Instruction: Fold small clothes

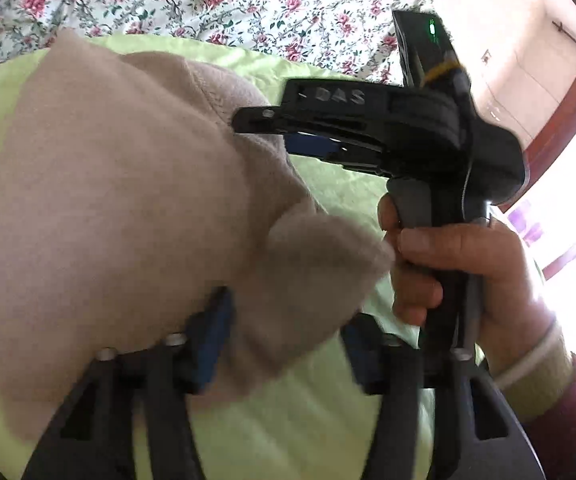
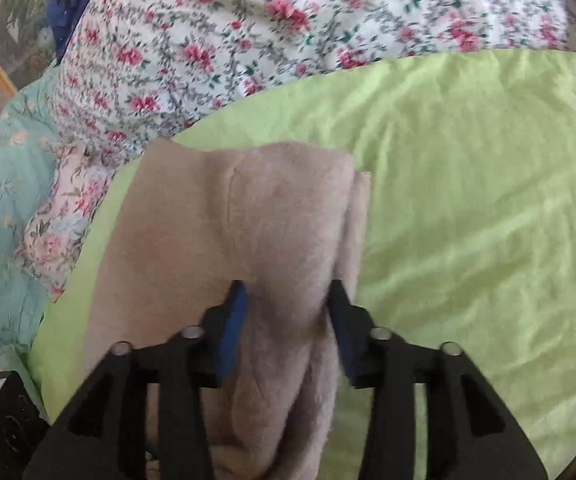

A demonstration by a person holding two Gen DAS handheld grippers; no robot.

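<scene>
A small beige fleece garment (image 1: 107, 200) lies on a light green sheet (image 1: 308, 420). In the left wrist view my left gripper (image 1: 283, 336) has its jaws apart, with a loose beige fold lying between the blue pads. My right gripper shows there from the side (image 1: 263, 120), its tips at the garment's right edge, held by a bare hand (image 1: 448, 264). In the right wrist view my right gripper (image 2: 288, 320) straddles a raised ridge of the garment (image 2: 247, 208), jaws apart with cloth between them.
A white floral quilt (image 2: 247, 32) lies beyond the green sheet (image 2: 468, 200). A teal floral quilt (image 2: 3, 208) lies at the left. A bright doorway with a dark red frame (image 1: 568, 120) stands at the right.
</scene>
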